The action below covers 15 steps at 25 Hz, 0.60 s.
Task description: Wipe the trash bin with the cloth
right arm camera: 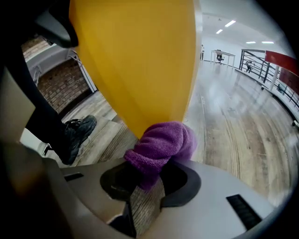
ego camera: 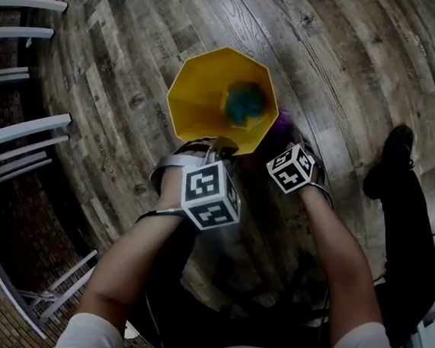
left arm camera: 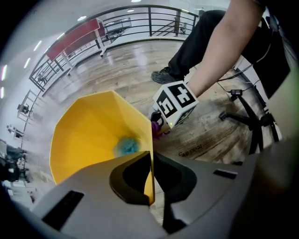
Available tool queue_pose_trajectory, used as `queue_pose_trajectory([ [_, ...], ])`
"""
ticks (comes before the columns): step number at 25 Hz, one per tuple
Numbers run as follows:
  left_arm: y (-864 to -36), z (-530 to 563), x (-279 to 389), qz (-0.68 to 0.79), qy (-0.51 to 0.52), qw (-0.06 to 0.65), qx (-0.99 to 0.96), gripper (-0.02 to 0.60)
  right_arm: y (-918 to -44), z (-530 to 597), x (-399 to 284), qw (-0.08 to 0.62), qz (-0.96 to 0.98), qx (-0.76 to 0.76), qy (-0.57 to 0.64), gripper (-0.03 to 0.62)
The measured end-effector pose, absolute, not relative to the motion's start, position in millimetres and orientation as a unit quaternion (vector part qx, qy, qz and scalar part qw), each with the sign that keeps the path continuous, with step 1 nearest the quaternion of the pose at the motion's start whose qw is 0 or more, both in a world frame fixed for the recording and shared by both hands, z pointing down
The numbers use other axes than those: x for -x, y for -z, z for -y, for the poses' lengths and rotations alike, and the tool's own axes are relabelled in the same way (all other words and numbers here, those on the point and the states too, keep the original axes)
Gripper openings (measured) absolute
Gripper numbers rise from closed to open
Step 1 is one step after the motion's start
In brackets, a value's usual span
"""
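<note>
A yellow faceted trash bin (ego camera: pixel 210 92) stands on the wooden floor, open end up, with a blue-green wad (ego camera: pixel 243 103) at its bottom. My left gripper (ego camera: pixel 221 148) is shut on the bin's near rim; the yellow wall (left arm camera: pixel 88 140) runs edge-on between its jaws. My right gripper (ego camera: pixel 286 141) is shut on a purple cloth (right arm camera: pixel 161 147), and the cloth presses against the bin's outer wall (right arm camera: pixel 140 56) on the right side. The cloth (ego camera: pixel 283 124) peeks out beside the bin in the head view.
White railing bars (ego camera: pixel 24 32) run along the left, over a brick floor below. A black shoe (ego camera: pixel 391 159) and trouser leg stand to the right of the bin. A chair base (left arm camera: pixel 250 119) sits behind my right arm.
</note>
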<state>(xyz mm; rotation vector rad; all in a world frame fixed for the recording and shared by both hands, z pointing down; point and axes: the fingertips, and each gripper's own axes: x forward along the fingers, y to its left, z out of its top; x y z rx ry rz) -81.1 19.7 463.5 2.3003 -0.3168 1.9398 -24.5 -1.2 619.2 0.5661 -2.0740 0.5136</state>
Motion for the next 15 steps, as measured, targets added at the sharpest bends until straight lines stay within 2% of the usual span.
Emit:
queue_pose_trajectory([
  [7,-457.0,-17.1,49.8,0.139,-0.583,0.16,-0.784,0.017,-554.0,4.4,7.3,0.415,0.853,-0.254,-0.189,0.107],
  [9,-453.8,-22.1,40.2,0.125,-0.567,0.18,-0.794,0.081,-536.9,5.0,5.4,0.408,0.858,-0.255,-0.179,0.107],
  [10,-451.5,-23.9,37.4,0.116,-0.562,0.177,-0.8,0.111,-528.6,5.2,4.3,0.405,0.861,-0.254,-0.173,0.107],
  [15,-438.7,-21.7,51.7,0.094,-0.577,0.089,-0.806,0.114,-488.7,-0.4,-1.1,0.398,0.872,-0.251,-0.14,0.107],
])
